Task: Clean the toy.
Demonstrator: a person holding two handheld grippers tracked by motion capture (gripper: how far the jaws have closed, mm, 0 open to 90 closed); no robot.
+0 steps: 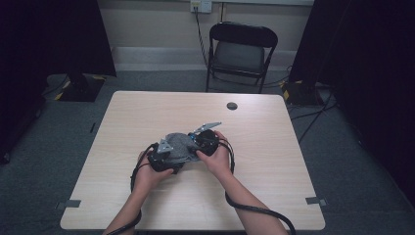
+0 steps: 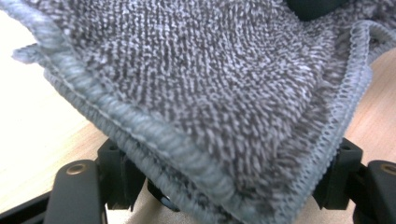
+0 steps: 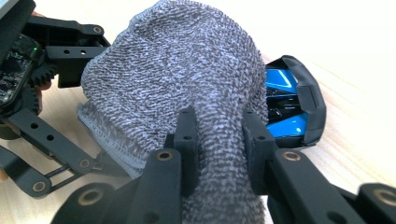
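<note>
Near the middle of the table [image 1: 274, 147], the right gripper [image 3: 218, 140] pinches a bunched fold of the grey cloth [image 3: 177, 74]; the left gripper [image 2: 219, 196], jaws wide, seems clamped on its folded corner.

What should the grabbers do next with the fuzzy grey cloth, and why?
Probably lift the right gripper a little, drawing the grey cloth off the blue and black thing. Its jaws pinch a bunched fold of cloth, the cloth drapes partly over that thing, and the left gripper has the cloth's hemmed corner between its wide jaws, so it could steady that end.
</note>
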